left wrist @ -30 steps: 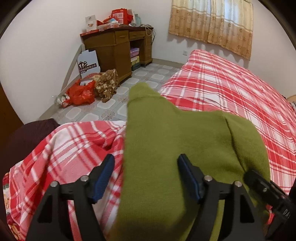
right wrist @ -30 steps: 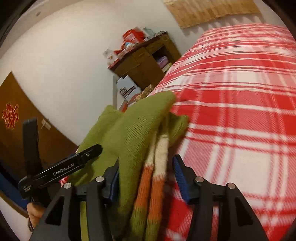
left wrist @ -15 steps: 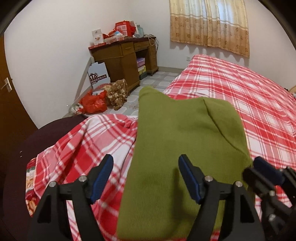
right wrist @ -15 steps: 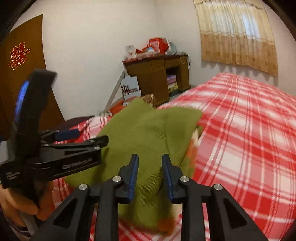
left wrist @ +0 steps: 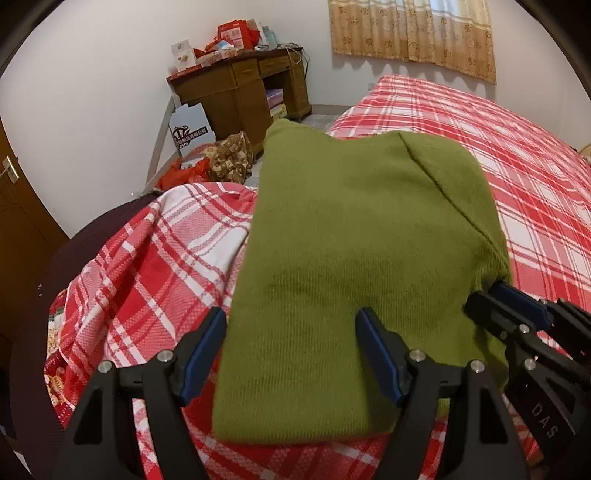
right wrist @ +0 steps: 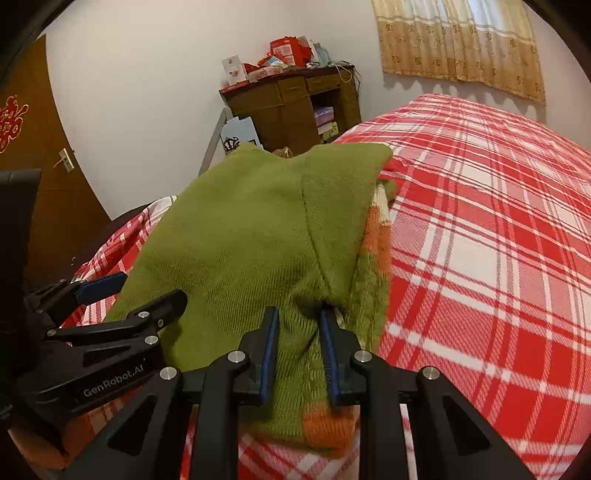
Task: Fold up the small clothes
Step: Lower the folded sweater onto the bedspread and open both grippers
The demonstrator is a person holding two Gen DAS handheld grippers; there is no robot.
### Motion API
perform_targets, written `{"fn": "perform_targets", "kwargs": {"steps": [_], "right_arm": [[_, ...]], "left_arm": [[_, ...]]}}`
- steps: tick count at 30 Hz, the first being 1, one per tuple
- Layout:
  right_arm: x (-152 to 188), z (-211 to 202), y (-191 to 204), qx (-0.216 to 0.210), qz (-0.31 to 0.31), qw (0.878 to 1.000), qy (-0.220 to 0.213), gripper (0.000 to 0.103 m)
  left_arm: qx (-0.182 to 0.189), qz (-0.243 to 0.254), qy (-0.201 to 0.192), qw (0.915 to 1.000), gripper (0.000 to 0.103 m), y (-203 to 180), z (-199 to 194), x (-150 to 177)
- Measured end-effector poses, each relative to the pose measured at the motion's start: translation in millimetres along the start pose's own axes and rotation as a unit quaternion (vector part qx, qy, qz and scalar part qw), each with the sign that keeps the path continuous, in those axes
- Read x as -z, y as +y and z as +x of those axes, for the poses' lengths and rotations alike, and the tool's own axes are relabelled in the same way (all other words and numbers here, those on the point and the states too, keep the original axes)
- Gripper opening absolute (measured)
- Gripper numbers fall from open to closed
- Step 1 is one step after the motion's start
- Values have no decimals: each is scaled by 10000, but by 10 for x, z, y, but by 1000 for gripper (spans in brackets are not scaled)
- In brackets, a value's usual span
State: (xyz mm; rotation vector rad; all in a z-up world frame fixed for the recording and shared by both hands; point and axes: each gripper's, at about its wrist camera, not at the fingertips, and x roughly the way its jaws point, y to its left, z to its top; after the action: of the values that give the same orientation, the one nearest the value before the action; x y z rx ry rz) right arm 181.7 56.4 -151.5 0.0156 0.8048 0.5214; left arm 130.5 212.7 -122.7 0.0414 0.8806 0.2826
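Left gripper (left wrist: 291, 354): lower middle of the left wrist view, jaws wide apart; the left finger stands over the bed cover, the right finger over the sweater's near edge. Nothing is pinched; whether the pads touch the cloth cannot be told.

Sweater (left wrist: 365, 236): olive green knit, folded into a thick rectangle that fills the centre of the left wrist view, lying on the bed (left wrist: 524, 155) near its lower left corner. A diagonal fold ridge runs across its upper right part.

Sweater edge: in the right wrist view, orange and cream stripes peek from under the green layers along the right side and at the near corner.

Right gripper (right wrist: 299, 354): lower middle of the right wrist view, jaws closing with a puckered ridge of the sweater's near edge between them, pads pressing into the knit.

Handling, judged: soft, light, limp and stretchy, not fragile; the knit bunches under a pinch and will sag if lifted by one point. Stacked layers may slide apart, since a grip may catch only the top ones.

Where to hold, judged: the two near corners, one gripper each, biting deep enough to take every layer, so that the fold keeps its shape.

Surroundings: wooden desk (left wrist: 236, 96) and curtain (left wrist: 413, 33) along the top of the frame.
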Motion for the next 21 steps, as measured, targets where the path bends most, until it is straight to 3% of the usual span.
{"fn": "perform_targets", "kwargs": {"steps": [5,10,16,18,21], "right_arm": [[124,-319,-13,-19,388,9990,-226,26],[212,-756,-14,257,441,9964,-678,59],[226,-1217,62,579,420,9923,-1012,60],[222,-1355,103,635,383,9909,-1119,60],[211,-1552,192,709,272,9891,-1260,61]], "left_arm": [[92,-2,-111,9999,75,8,-164,93],[157,50,-484,9987,76,-8,-457,143],[290,132,-788,9964,78,-30,-804,168],[281,188,-930,9951,88,-42,-931,190],[280,228,-1124,9930,94,-51,-1105,206]]}}
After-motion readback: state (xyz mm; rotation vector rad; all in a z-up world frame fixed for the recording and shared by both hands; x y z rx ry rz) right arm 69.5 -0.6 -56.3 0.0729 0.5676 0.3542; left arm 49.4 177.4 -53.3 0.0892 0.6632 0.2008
